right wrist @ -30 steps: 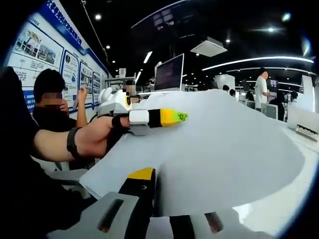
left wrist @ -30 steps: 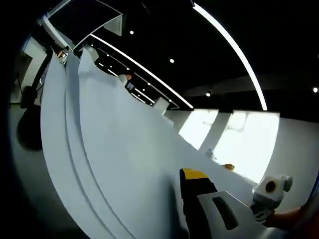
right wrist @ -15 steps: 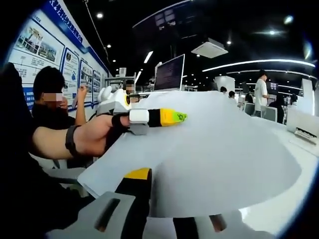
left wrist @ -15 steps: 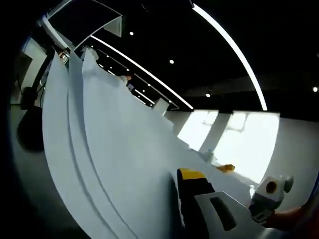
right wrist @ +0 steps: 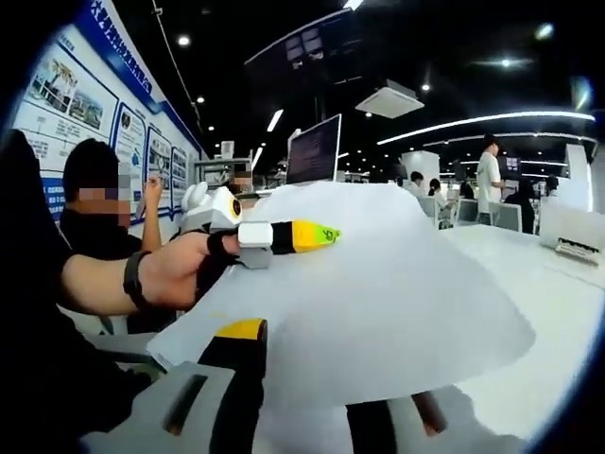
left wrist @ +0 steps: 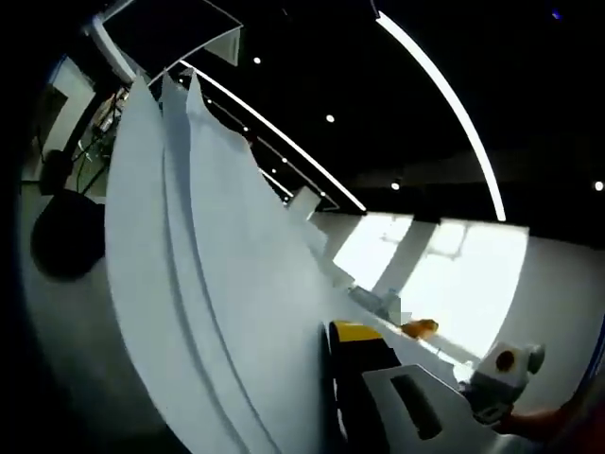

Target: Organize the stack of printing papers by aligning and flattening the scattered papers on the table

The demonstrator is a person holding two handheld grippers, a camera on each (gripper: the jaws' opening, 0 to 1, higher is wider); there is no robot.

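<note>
On the white counter (right wrist: 558, 284), seen in the right gripper view, the stack of papers (right wrist: 378, 284) is lifted and bowed into a smooth dome, plain white matte sheets w/ a curved front edge hanging just above the counter top. The right gripper (right wrist: 312, 416) comes up from the bottom: grey plastic body w/ slotted cut-outs, one jaw black w/ a yellow tip on the near side of the sheets, the other jaw running under them, so the jaws are clamped on the near edge of the papers. The left gripper (right wrist: 317, 235) enters from the left, held in a hand (right wrist: 175, 270) w/ a dark wristband; its white, black and yellow-tipped jaw lies on top of the sheets at their left edge (the lower jaw is hidden under the paper), so it looks clenched on the papers too.

In the left gripper view the same papers (left wrist: 217, 284) stand on edge as tall, thin, fanned sheets, 3 or so pointed corners at the top, edges not flush, layered in steps. The left gripper (left wrist: 345, 397) shows its black, yellow-tipped jaw and grey slotted body pressed against the paper face. The right gripper (left wrist: 501, 369) shows at the lower right, white and rounded.

A seated person (right wrist: 95, 208) and a wall of blue-framed posters (right wrist: 85, 95) are at the left, a dark monitor (right wrist: 314, 151) behind the papers.
</note>
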